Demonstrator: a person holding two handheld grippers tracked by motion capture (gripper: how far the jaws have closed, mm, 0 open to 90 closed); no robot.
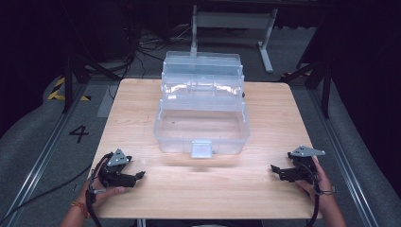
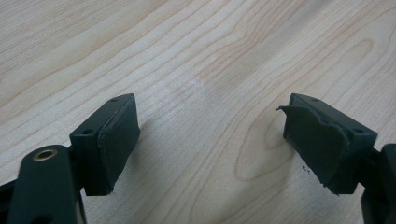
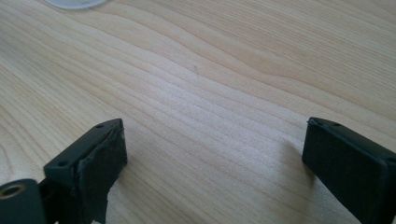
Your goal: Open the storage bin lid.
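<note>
A clear plastic toolbox [image 1: 202, 106] stands open in the middle of the wooden table [image 1: 142, 104], its lid tipped back and a grey latch [image 1: 201, 149] on its near wall. My left gripper [image 1: 140, 175] rests near the table's front left corner, held by a hand, its jaws pointing right. In the left gripper view the left gripper [image 2: 210, 140] is open over bare wood. My right gripper [image 1: 273, 168] sits near the front right corner, pointing left. In the right gripper view the right gripper [image 3: 215, 161] stands wide open with nothing between its pads.
Bare wood stretches between the two grippers in front of the toolbox. A white metal frame [image 1: 231, 21] and cables lie on the floor beyond the table. Dark stands flank the table at both sides.
</note>
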